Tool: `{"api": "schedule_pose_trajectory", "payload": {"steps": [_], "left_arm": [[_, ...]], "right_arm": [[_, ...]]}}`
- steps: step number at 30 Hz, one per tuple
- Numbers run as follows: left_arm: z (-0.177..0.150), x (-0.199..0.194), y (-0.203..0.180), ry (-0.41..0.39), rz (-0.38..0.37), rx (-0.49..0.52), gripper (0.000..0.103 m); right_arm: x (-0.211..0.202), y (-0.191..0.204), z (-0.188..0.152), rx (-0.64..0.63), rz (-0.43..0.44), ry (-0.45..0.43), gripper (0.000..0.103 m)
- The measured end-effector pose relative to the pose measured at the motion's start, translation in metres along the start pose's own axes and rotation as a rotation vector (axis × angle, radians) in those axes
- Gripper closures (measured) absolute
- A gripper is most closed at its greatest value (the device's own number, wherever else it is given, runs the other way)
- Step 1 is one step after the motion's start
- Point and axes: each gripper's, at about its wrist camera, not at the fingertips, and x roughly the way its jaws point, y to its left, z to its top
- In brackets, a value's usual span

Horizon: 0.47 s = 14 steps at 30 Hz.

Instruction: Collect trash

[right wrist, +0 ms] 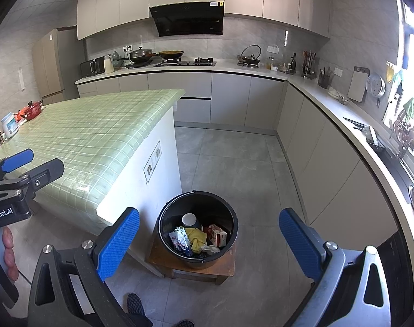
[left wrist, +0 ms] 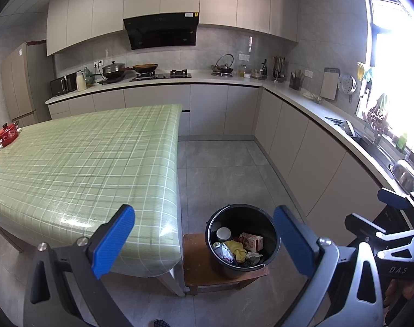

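Left hand-held gripper (left wrist: pixel 204 241): held spread wide, nothing between its fingers.
Right hand-held gripper (right wrist: pixel 209 241): also spread wide and bare.
Trash: a yellow rag (right wrist: pixel 196 237), a carton (right wrist: pixel 217 235) and wrappers lay inside the black bucket (right wrist: pixel 234 219).
Bucket's seat: it stood on a small wooden stool (right wrist: pixel 226 268) just beside the green checked surface (left wrist: pixel 79 163).
Risk: the bucket filled most of the stool, so a knock from either hand-held gripper would likely have tipped it and spilled the trash on the floor.
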Motion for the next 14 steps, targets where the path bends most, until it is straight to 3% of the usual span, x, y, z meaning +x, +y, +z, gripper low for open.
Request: {"api": "schedule_pose_trajectory", "payload": {"steps": [14], "left_arm": [[-0.0023, 0.0004, 0.0073, -0.014, -0.020, -0.021, 0.001]], "right_arm": [[0.0008, 0.0021, 0.0010, -0.011, -0.002, -0.001, 0.000]]}}
